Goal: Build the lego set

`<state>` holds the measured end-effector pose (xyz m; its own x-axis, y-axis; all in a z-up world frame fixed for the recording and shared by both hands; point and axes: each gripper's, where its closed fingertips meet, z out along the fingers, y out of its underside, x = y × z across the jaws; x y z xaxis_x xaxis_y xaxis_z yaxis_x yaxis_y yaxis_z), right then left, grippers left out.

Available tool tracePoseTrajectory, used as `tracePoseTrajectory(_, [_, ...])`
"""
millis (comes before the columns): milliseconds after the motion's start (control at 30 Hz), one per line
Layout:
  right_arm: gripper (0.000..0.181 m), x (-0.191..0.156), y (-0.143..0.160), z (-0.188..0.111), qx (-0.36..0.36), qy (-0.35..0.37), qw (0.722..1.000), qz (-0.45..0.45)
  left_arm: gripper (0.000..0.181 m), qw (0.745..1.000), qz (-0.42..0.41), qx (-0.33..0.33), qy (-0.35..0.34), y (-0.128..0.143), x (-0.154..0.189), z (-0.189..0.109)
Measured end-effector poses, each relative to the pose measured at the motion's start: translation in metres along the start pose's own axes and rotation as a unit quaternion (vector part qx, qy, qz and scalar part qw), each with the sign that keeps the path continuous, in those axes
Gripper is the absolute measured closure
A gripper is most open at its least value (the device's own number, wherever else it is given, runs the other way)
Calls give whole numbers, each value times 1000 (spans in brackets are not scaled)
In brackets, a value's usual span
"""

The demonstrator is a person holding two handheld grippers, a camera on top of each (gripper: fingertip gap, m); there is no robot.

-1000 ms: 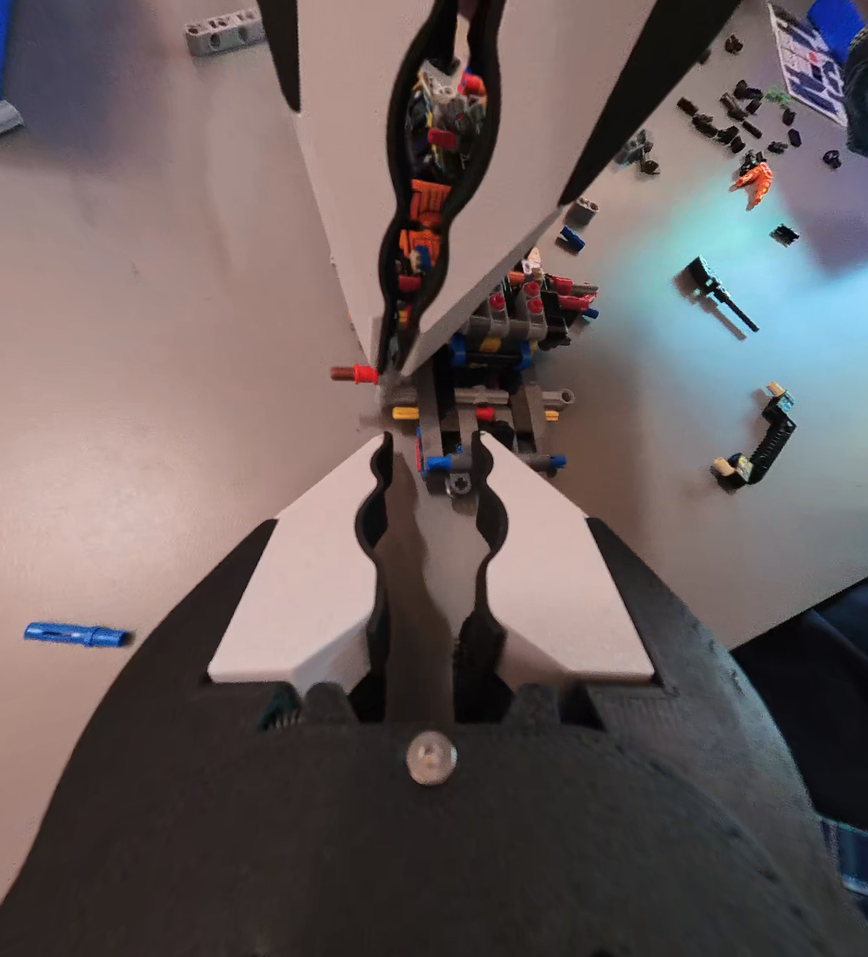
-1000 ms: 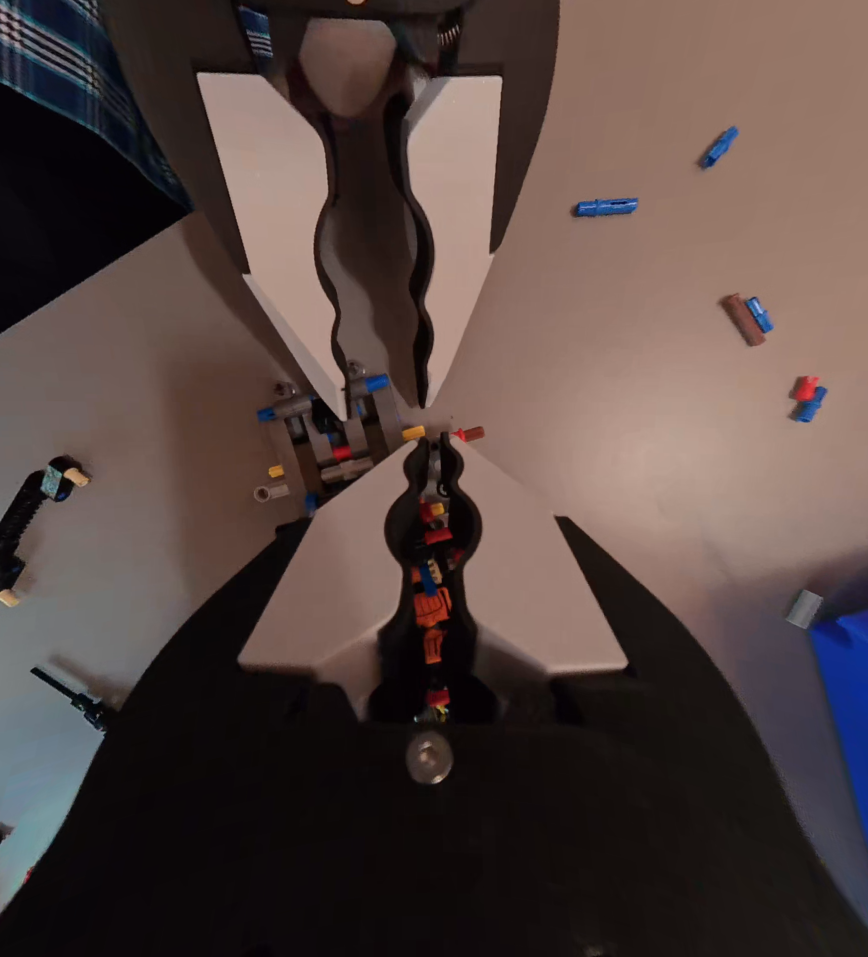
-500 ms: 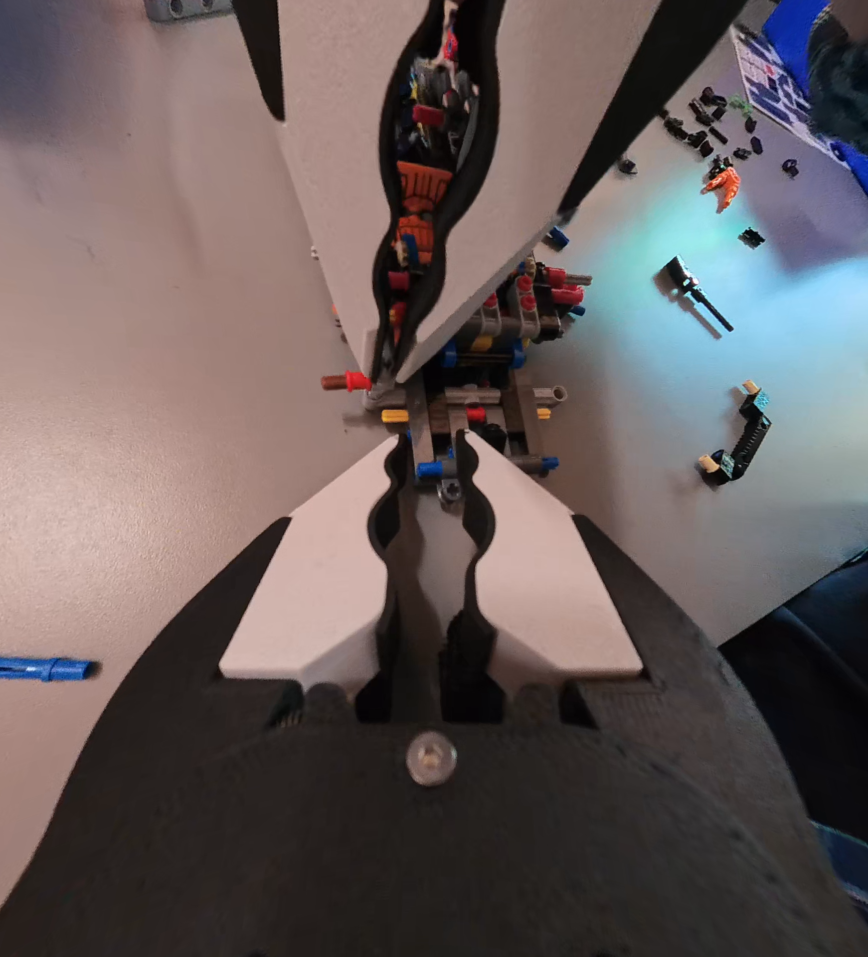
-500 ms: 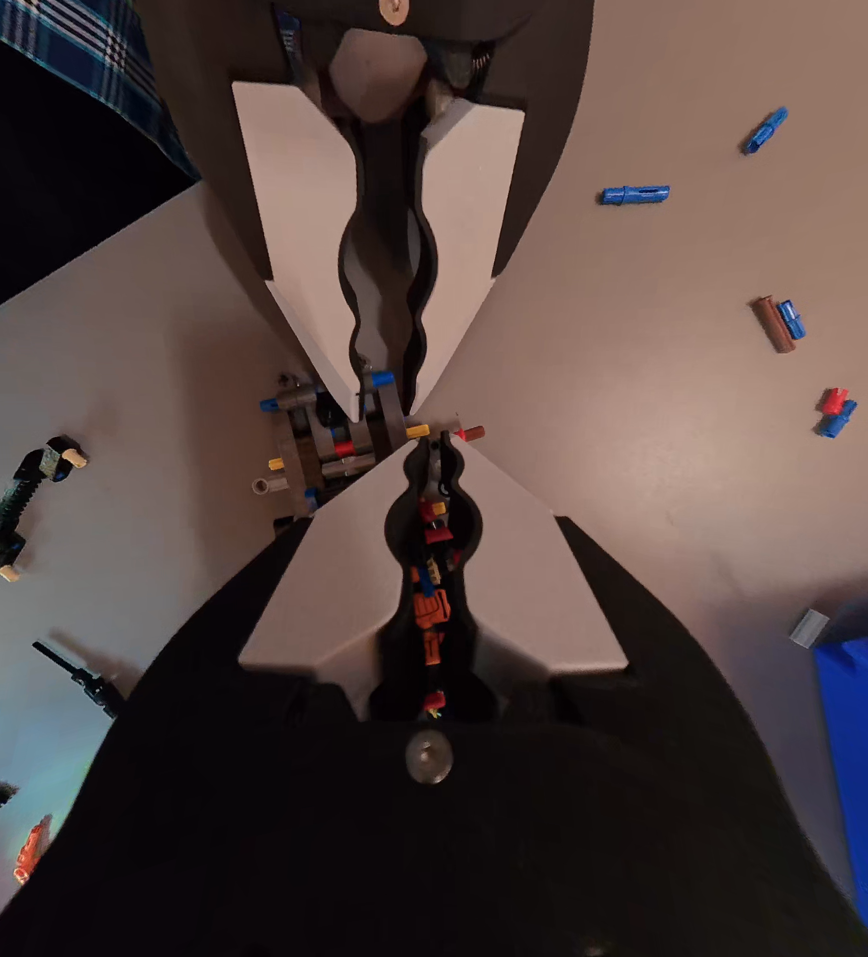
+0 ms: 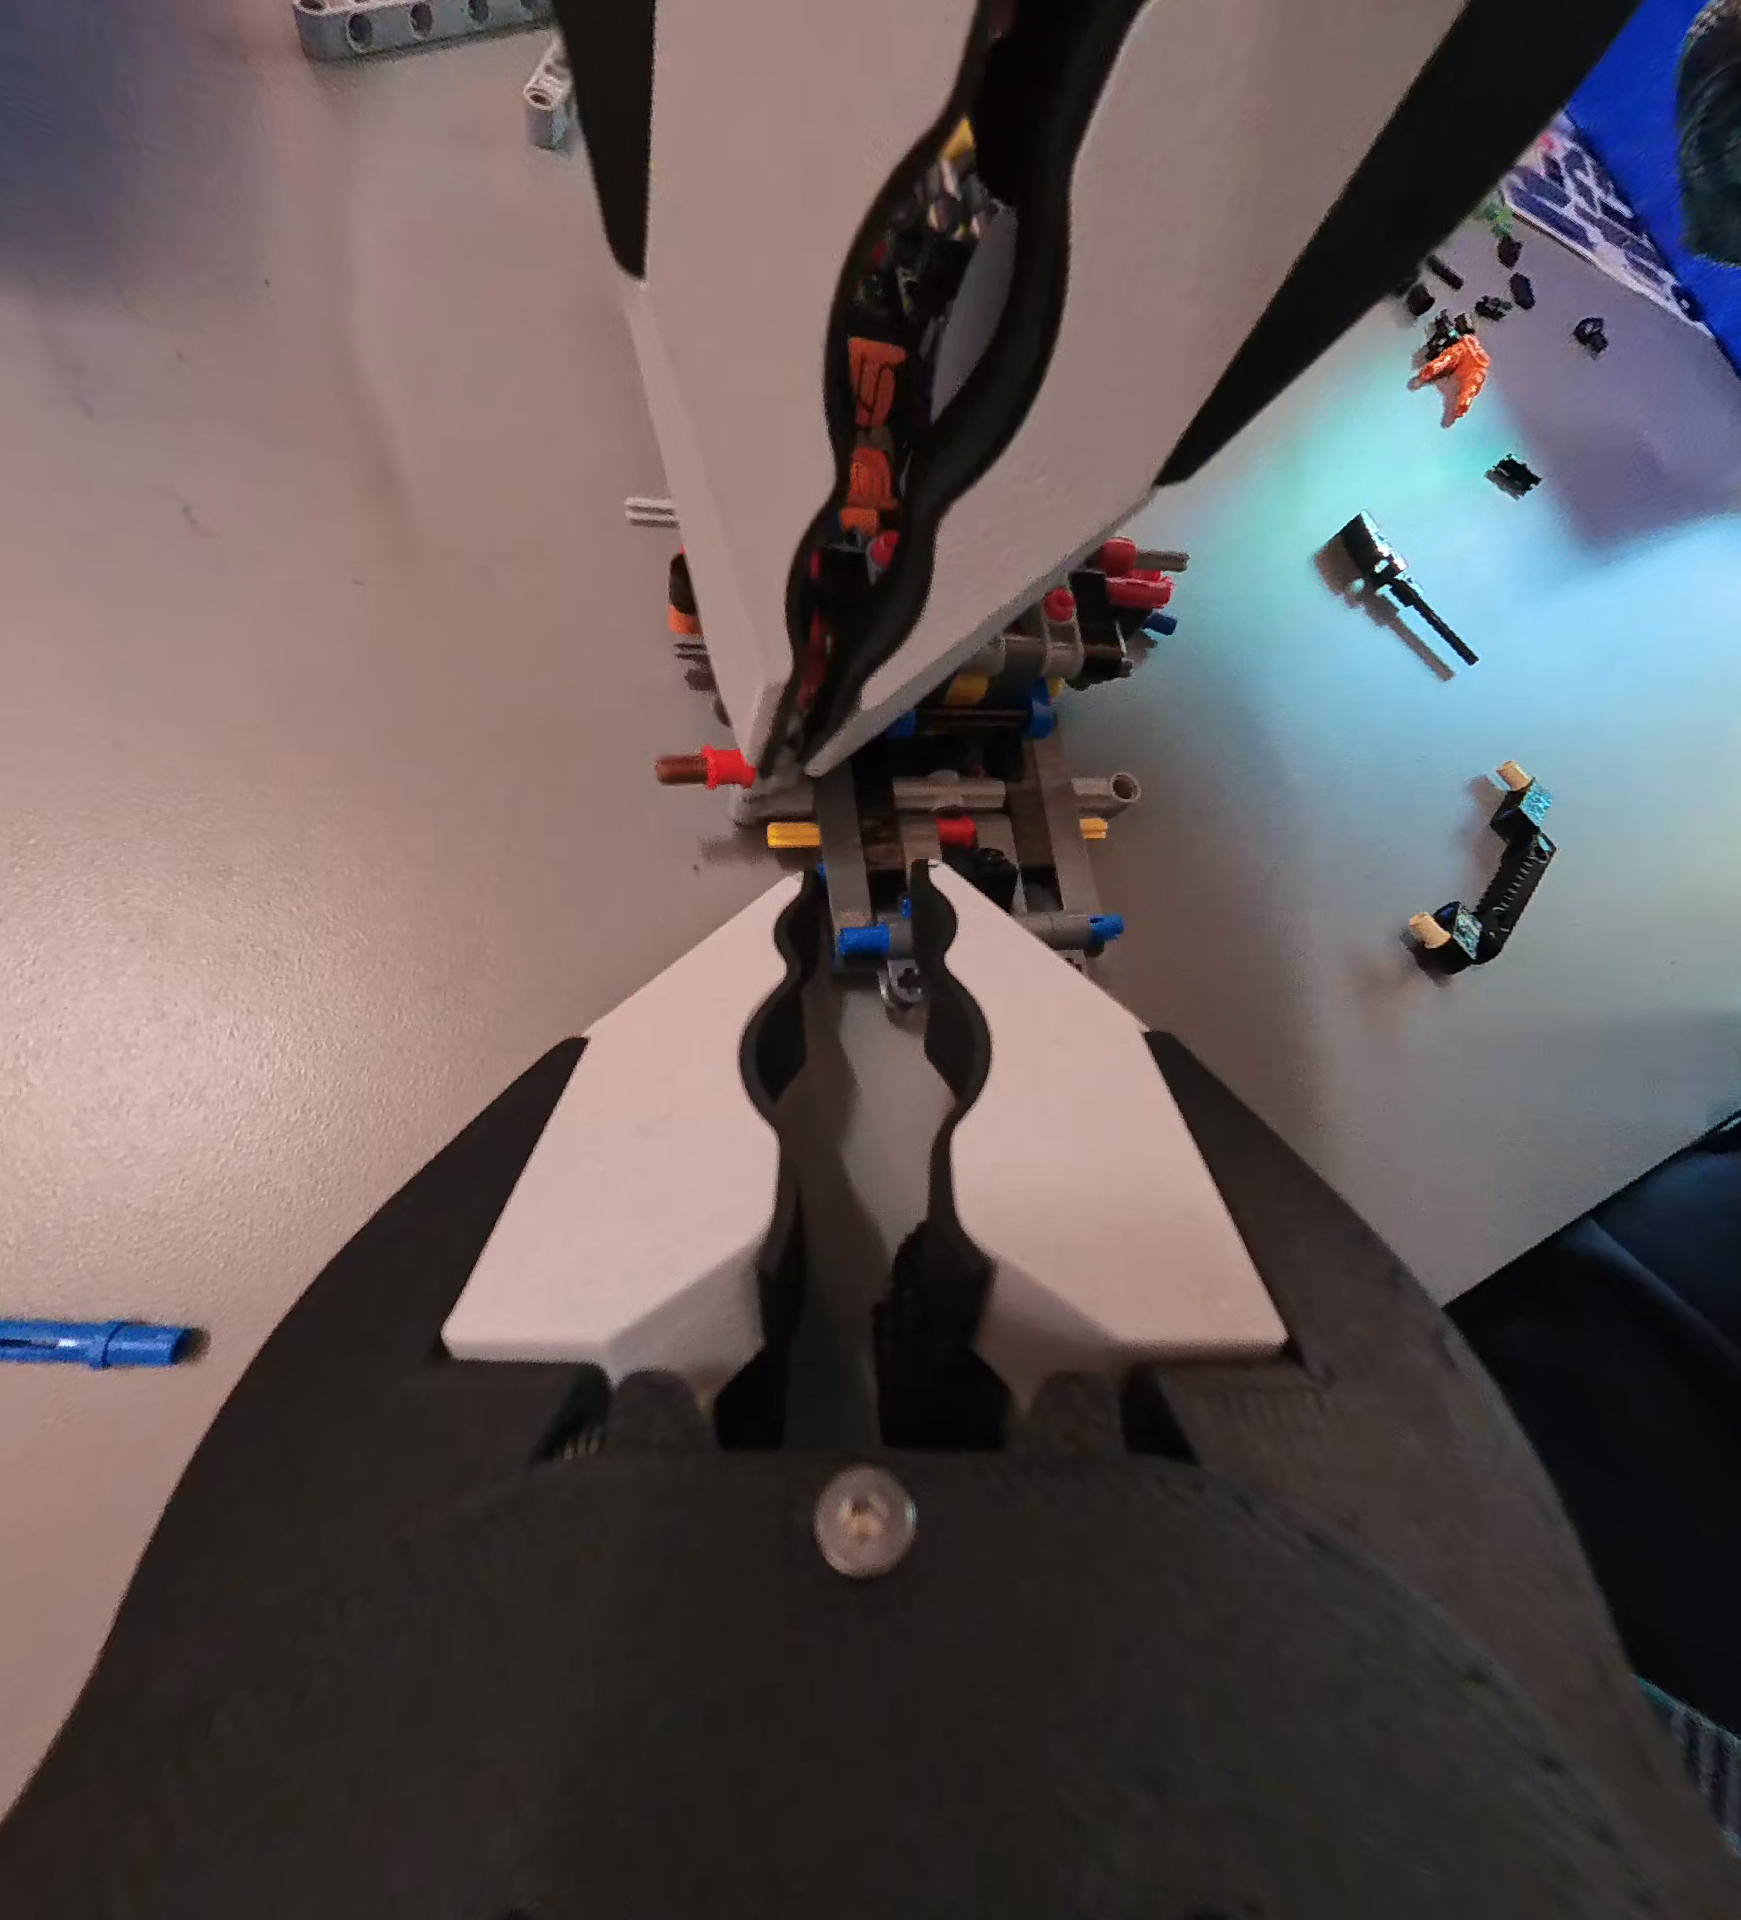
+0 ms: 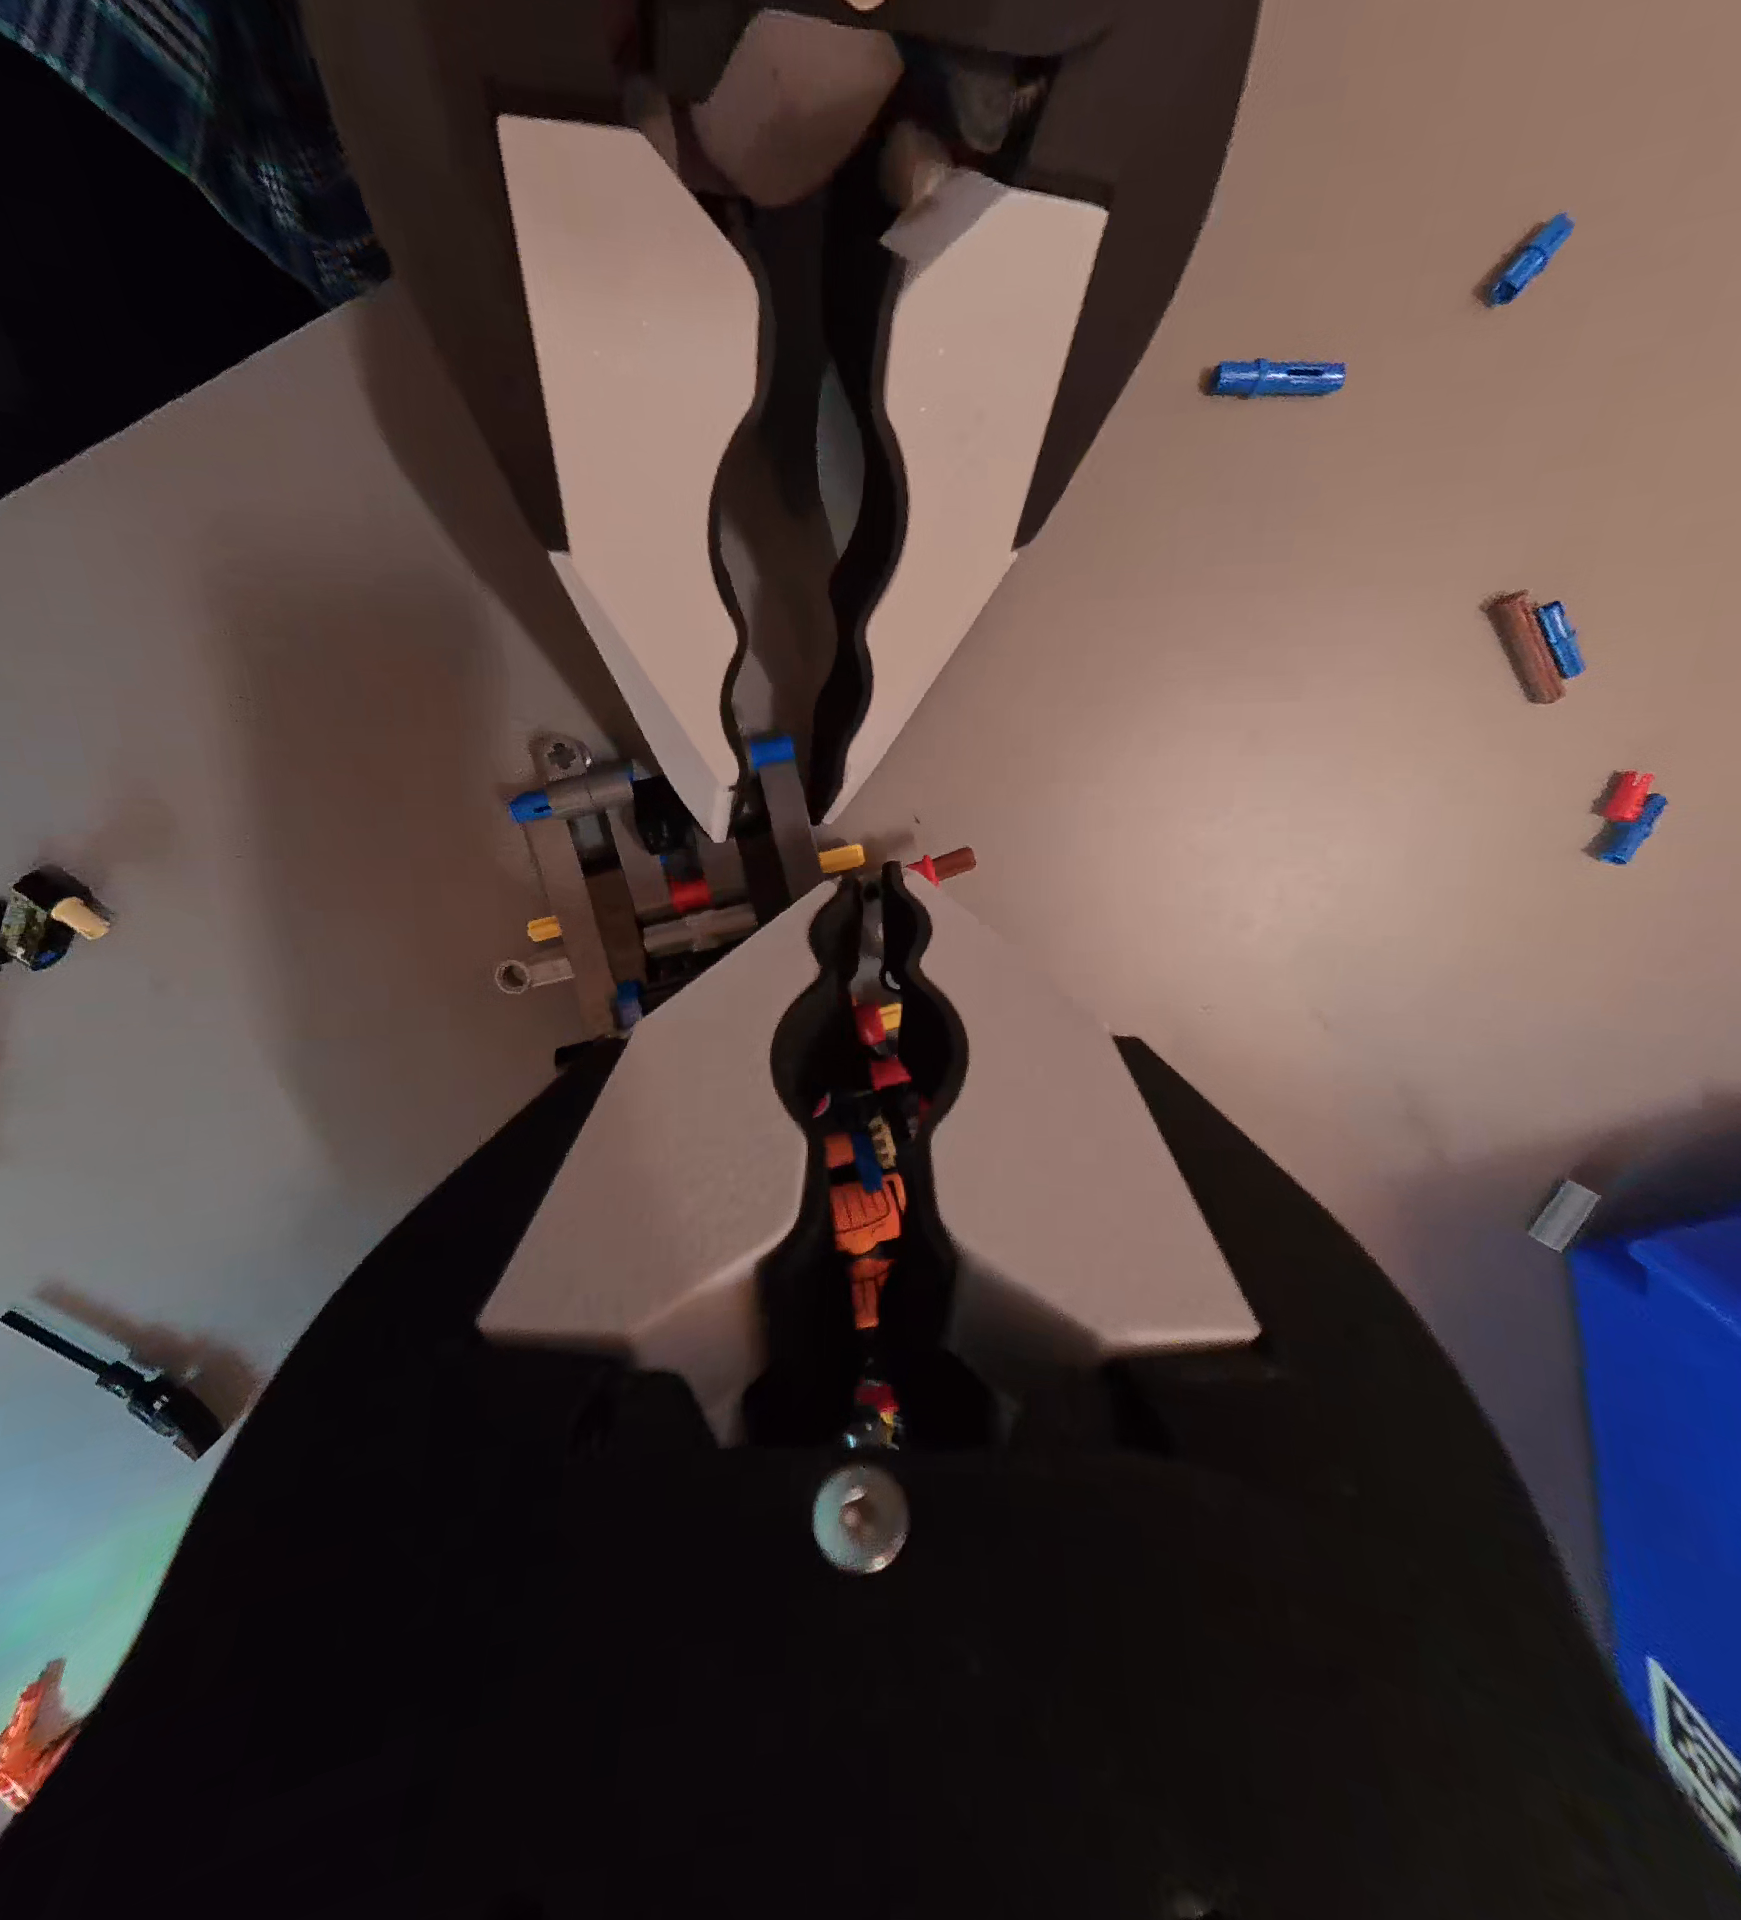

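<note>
Grey beams made up your lego model (image 5: 959,821), which sat on the bench (image 5: 222,831) between both tools. Your left tool (image 5: 871,914) was pinched narrow on its near grey beam; your right tool (image 6: 871,894) looked clamped on the far end, though its tips hid the contact.
</note>
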<state>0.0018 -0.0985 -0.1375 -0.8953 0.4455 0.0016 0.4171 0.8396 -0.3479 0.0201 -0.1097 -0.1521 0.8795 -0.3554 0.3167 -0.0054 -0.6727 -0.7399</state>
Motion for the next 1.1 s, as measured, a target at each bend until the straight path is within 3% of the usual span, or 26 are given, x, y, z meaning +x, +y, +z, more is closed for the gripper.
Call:
tracePoseTrajectory(533, [181, 2, 5, -1, 15, -13, 999, 39, 165, 1000, 7, 2, -4, 0, 0, 0])
tracePoseTrajectory(1100, [180, 3, 4, 4, -24, -38, 997, 57, 166, 1000, 7, 3, -4, 0, 0, 0])
